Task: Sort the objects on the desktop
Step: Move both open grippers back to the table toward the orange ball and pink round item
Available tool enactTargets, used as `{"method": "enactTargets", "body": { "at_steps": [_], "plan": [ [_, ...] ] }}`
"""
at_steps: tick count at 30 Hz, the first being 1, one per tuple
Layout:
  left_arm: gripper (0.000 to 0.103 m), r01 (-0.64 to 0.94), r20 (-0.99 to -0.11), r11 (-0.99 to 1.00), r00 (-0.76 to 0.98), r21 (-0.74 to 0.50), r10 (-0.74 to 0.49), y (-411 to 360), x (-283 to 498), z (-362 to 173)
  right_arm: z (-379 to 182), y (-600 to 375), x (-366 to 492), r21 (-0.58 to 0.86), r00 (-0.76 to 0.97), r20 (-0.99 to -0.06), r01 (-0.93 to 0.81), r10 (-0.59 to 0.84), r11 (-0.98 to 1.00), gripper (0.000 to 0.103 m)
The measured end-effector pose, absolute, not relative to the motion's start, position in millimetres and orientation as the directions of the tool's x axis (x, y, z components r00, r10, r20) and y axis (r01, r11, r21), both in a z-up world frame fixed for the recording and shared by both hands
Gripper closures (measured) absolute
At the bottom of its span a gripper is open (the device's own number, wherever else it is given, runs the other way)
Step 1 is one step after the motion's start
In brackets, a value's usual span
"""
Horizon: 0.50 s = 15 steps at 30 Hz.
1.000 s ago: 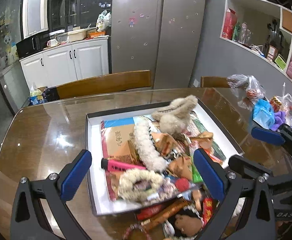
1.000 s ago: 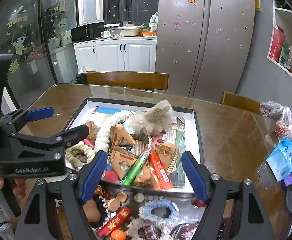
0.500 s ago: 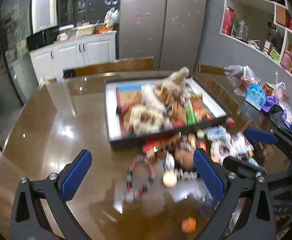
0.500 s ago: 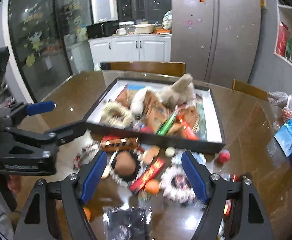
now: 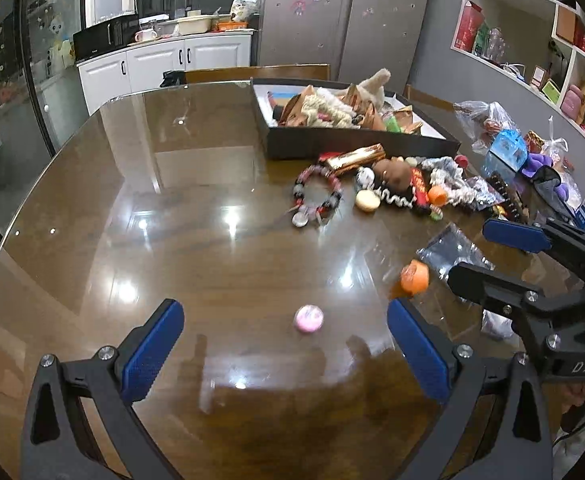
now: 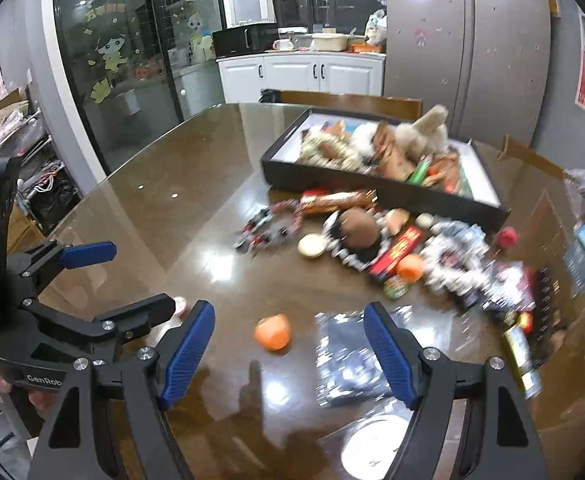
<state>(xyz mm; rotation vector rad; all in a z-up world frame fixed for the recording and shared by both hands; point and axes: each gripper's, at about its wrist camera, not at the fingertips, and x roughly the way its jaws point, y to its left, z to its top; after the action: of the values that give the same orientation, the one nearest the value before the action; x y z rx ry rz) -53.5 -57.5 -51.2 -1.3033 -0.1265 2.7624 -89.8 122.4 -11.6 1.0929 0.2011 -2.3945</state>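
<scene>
A black tray (image 5: 356,145) (image 6: 372,190) piled with plush and snack items stands at the far side of the brown glass-topped table. In front of it lies a scatter of small things: a bead bracelet (image 5: 317,193), a brown plush ball (image 6: 357,227), red packets, an orange ball (image 6: 273,332) (image 5: 415,277), a pink round piece (image 5: 309,319) and a dark foil bag (image 6: 348,356). My left gripper (image 5: 285,350) is open and empty, with the pink piece between its fingers' line. My right gripper (image 6: 288,350) is open and empty, just short of the orange ball.
Plastic bags and a blue packet (image 5: 506,148) lie at the table's right edge. A wooden chair (image 6: 352,102) stands behind the tray. A white disc (image 6: 376,448) lies near my right gripper. Shelves line the right wall; a fridge and cabinets stand beyond.
Both grippers have pulled back from over the tray toward the near side of the table. The tray now looks far away, and the scattered items and the orange ball have come into view.
</scene>
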Motion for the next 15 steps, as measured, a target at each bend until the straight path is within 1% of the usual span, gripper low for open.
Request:
{"method": "enactTargets", "body": {
  "at_steps": [10, 15],
  "plan": [
    [0.0, -0.084, -0.777, -0.985, -0.606, -0.148, 0.168, -68, -57, -75, -33, 110, -85, 0.1, -0.519, -0.759, 0.504, -0.393, -0.858, 0.024],
    [0.001, -0.089, -0.791, -0.987, -0.59, -0.132, 0.159, -67, -63, -85, -42, 107, -90, 0.112, -0.502, -0.77, 0.501, -0.394, -0.858, 0.024]
  ]
}}
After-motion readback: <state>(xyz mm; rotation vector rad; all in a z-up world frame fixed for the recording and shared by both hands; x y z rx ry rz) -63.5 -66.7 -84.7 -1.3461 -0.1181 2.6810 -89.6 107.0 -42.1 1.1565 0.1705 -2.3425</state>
